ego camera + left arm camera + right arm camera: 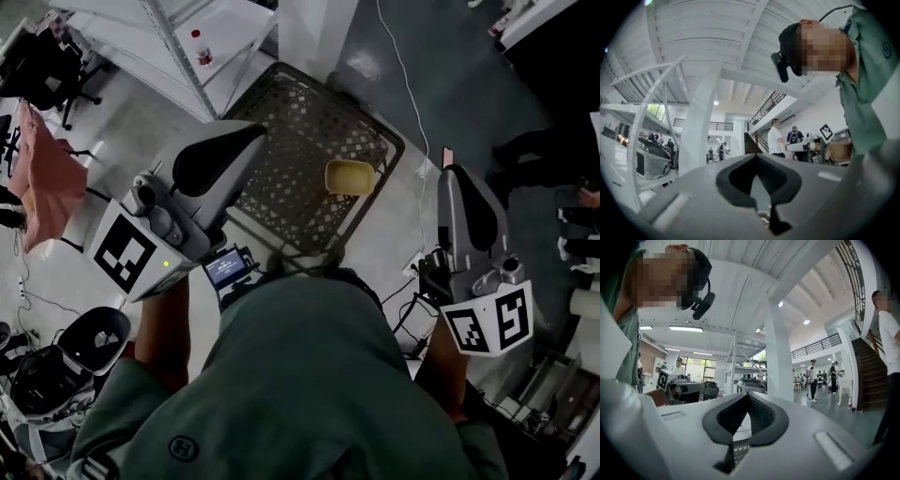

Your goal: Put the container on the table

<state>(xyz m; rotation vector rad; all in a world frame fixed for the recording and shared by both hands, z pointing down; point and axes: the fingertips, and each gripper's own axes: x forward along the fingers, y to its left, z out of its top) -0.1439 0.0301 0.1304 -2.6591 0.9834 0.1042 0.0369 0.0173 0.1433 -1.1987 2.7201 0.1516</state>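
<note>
Two grippers are hanging at chest height on either side of the person's green shirt (300,375), the left gripper (261,133) at about ten o'clock and the right gripper (452,173) at about two o'clock. Both tongs are clenched on nothing: in each gripper's own view the dark pads are meeting at their tips, with only floor or mesh showing through the gap behind them. They are probably sitting this high and this empty because they are travelling between a grasp and a rest, though one moment is not settling which. Beyond them at twelve o'clock, the dark mesh basket (281,159) is sitting on the floor, and the yellow container (349,176) is lying inside it near its one o'clock wall, well apart from both grippers and not on any table. Farther off at eleven o'clock, white shelving (187,47) is standing. Only the head view is showing the container. The left gripper (756,154) and the right gripper (748,394) views are aiming slightly upward, giving a white column (780,357), a staircase and distant people instead, and each is catching the other gripper's marker cube.
</note>
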